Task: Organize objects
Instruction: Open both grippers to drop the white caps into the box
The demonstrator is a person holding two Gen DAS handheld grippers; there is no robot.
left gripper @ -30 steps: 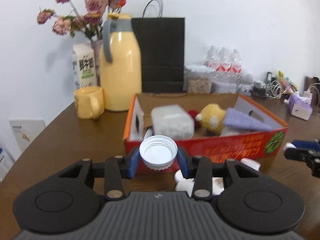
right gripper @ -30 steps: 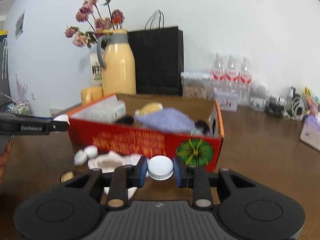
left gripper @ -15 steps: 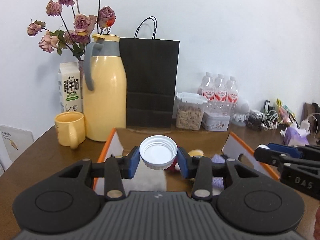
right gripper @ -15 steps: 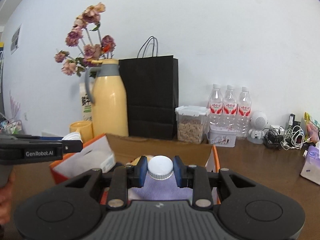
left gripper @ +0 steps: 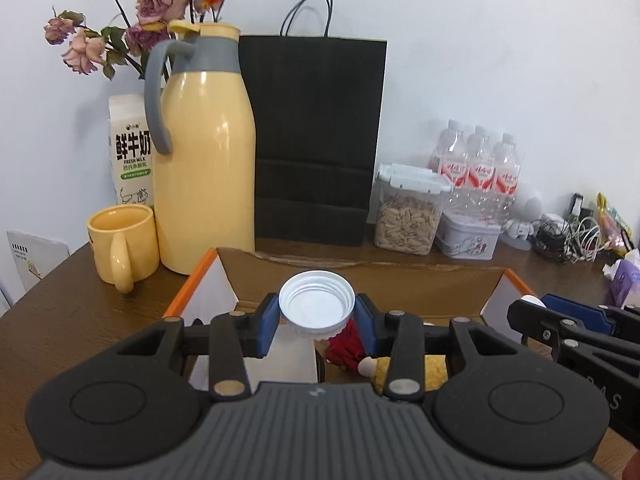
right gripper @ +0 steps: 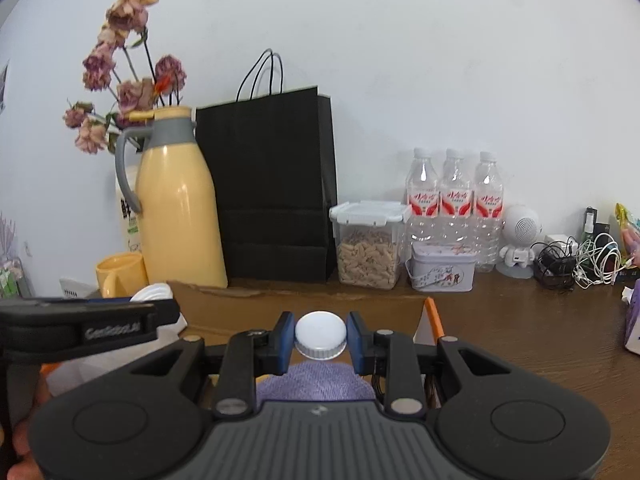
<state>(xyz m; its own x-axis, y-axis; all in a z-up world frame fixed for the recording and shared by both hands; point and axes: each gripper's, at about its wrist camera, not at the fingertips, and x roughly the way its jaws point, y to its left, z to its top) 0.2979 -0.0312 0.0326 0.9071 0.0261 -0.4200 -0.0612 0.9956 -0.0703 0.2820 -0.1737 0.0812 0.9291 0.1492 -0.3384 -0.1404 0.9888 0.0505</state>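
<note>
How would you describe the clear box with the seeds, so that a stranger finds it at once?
Start at the tall black paper bag against the wall. Directly to its right stands the clear plastic container, half full of pale seeds. Unlike the water bottles and the small tin beside it, it has a white clip-on lid.

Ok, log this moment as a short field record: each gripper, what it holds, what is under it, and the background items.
left gripper: shut on a white cap, open side facing the camera
right gripper: shut on a second white cap, closed top facing the camera
below both: open cardboard box with orange edges
box contents seen: purple knit item, red item
behind box: yellow thermos, yellow mug, black paper bag, three water bottles
surface: brown wooden table
</note>
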